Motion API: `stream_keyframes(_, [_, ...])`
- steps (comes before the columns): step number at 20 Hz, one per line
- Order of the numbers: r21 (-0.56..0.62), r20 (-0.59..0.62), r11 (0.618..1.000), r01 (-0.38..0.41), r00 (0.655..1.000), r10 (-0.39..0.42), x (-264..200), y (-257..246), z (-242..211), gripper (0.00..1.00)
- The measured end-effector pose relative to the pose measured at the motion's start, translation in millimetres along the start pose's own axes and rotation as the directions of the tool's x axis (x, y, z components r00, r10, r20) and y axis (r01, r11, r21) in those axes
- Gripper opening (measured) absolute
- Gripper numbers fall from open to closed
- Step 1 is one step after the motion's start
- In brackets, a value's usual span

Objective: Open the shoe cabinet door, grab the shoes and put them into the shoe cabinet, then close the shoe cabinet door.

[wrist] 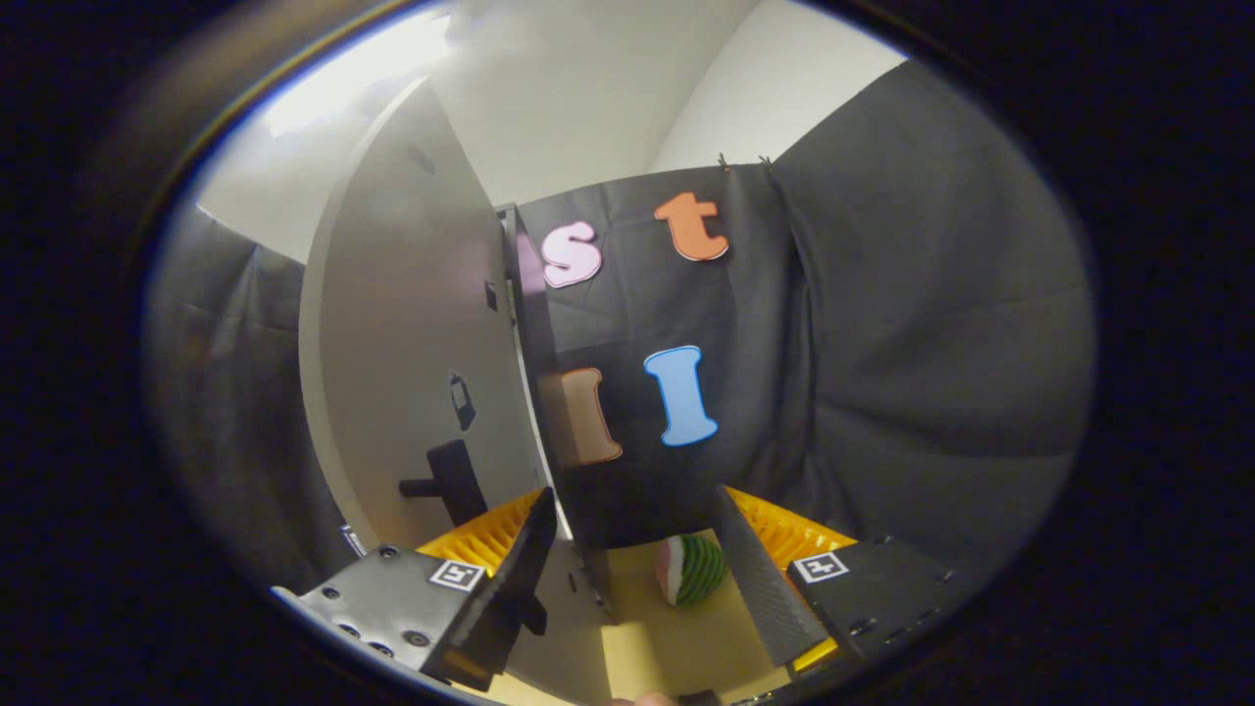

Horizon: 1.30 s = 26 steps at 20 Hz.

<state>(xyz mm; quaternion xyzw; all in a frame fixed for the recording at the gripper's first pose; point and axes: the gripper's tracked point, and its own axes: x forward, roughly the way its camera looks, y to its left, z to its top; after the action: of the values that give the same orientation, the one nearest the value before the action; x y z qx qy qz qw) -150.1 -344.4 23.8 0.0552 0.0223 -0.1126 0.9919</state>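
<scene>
The shoe cabinet's pale door point(412, 324) rises ahead and to the left, seen at a sharp angle. A black handle point(446, 482) sticks out of its face low down, just beyond my left finger point(510, 579). The door's dark narrow edge point(534, 333) runs down to a point between my fingers. My gripper point(632, 588) is open, with only the lower corner of that panel and the yellowish floor point(677, 637) between its fingers. A small rounded thing with green stripes and a pink side point(691, 569) lies on the floor just inside my right finger point(760, 588); I cannot tell if it is a shoe.
Black cloth point(882, 373) walls the booth behind and to the right, and more of it hangs to the left of the door point(235, 392). A white wall and ceiling point(588, 98) show above.
</scene>
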Motion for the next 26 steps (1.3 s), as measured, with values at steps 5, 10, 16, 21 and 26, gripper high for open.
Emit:
stream_keyframes(5, [0.006, -0.014, 0.995, -0.101, 0.995, 0.101, -1.4, 37.0, -8.1, 0.99])
stream_keyframes(10, [0.011, -0.027, 0.981, -0.192, 0.981, 0.193, 1.8, 75.9, -16.8, 0.99])
stream_keyframes(16, [0.032, -0.044, 0.965, -0.260, 0.964, 0.261, 5.8, 120.1, -29.8, 0.99])
stream_keyframes(21, [0.019, -0.072, 0.954, -0.301, 0.951, 0.301, 18.2, 161.9, -46.7, 0.99])
stream_keyframes(26, [0.030, -0.101, 0.936, -0.351, 0.930, 0.353, 39.0, 216.0, -63.4, 0.99])
